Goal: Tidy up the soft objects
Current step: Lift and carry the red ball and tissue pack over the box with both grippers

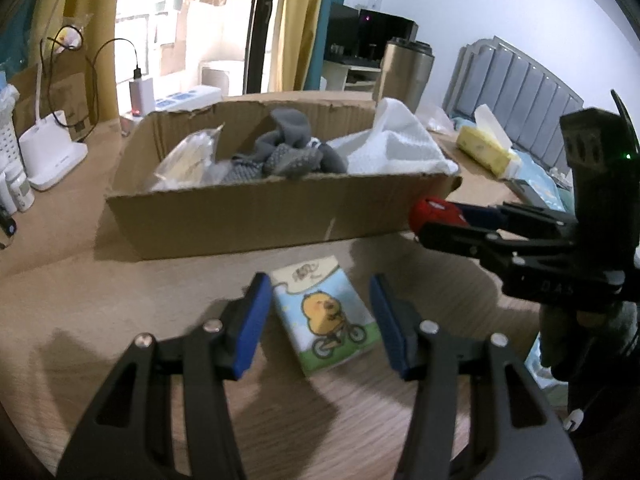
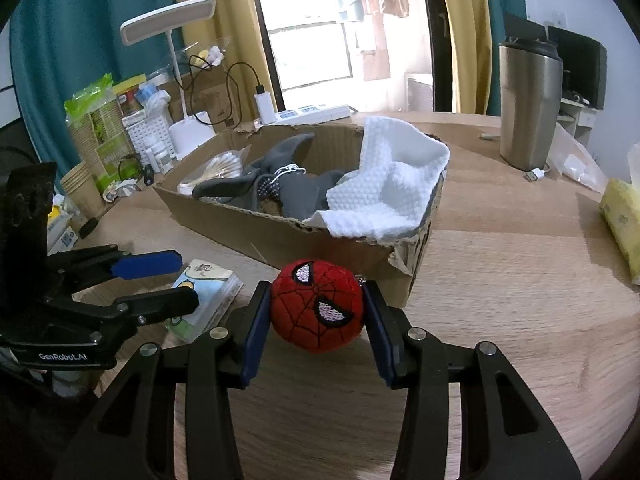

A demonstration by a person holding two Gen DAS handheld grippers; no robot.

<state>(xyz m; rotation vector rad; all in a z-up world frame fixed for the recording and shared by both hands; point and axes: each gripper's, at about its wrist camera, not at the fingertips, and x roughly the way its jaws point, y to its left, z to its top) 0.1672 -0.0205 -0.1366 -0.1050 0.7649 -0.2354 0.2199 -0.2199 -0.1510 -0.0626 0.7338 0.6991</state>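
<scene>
A cardboard box (image 1: 256, 216) holds a grey cloth (image 1: 288, 148), a white towel (image 1: 396, 144) and a clear packet. In the right wrist view the box (image 2: 288, 240) stands just beyond my right gripper (image 2: 318, 312), which is shut on a red Spider-Man plush ball (image 2: 318, 304) above the table. My left gripper (image 1: 318, 320) is open, its blue pads either side of a tissue pack with a yellow chick (image 1: 326, 316) lying flat on the table. The pack also shows in the right wrist view (image 2: 208, 296), under the left gripper (image 2: 160, 284). The right gripper with the ball (image 1: 438, 212) shows at right.
A steel tumbler (image 2: 528, 104) stands right of the box. A yellow tissue pack (image 2: 624, 224) lies at the far right. A white desk lamp (image 2: 180, 80), power strip (image 2: 312, 112), paper cups (image 2: 80, 188) and bottles crowd the table's left back.
</scene>
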